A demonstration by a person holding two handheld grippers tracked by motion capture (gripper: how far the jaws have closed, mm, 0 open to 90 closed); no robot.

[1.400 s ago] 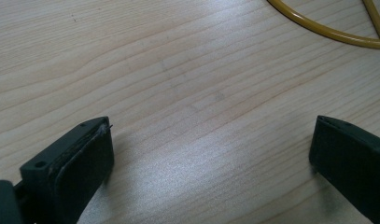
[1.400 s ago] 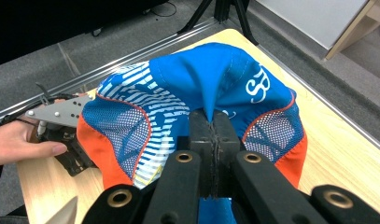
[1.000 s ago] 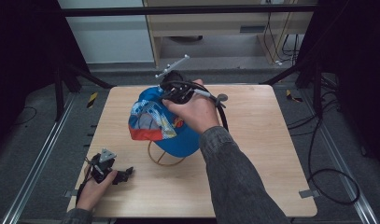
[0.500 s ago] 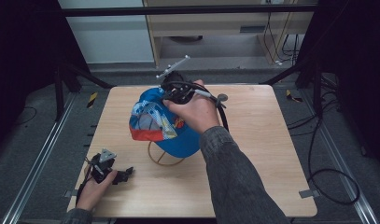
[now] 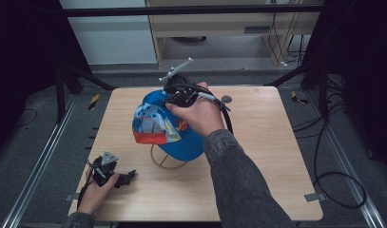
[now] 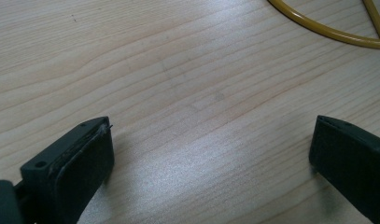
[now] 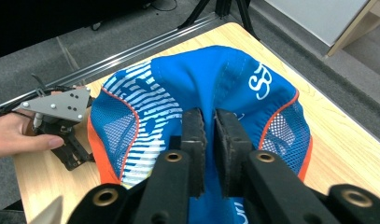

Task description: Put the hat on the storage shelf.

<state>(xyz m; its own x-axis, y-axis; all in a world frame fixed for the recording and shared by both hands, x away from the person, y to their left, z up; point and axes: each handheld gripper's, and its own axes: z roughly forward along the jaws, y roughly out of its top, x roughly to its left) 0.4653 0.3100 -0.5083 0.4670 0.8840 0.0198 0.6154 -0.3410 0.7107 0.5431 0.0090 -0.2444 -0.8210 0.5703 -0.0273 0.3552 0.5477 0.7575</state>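
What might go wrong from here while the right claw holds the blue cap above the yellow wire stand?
1. The right claw pinches only a fold of fabric on the blue cap, so the cap may slip free.
2. The yellow wire stand under the cap looks light; dragging the cap sideways could tip it.
3. The left claw rests open on the table, away from the stand, so it cannot steady it.

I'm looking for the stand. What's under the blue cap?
A yellow wire ring lies on the table below the blue cap; the cap hides whatever rises from it.
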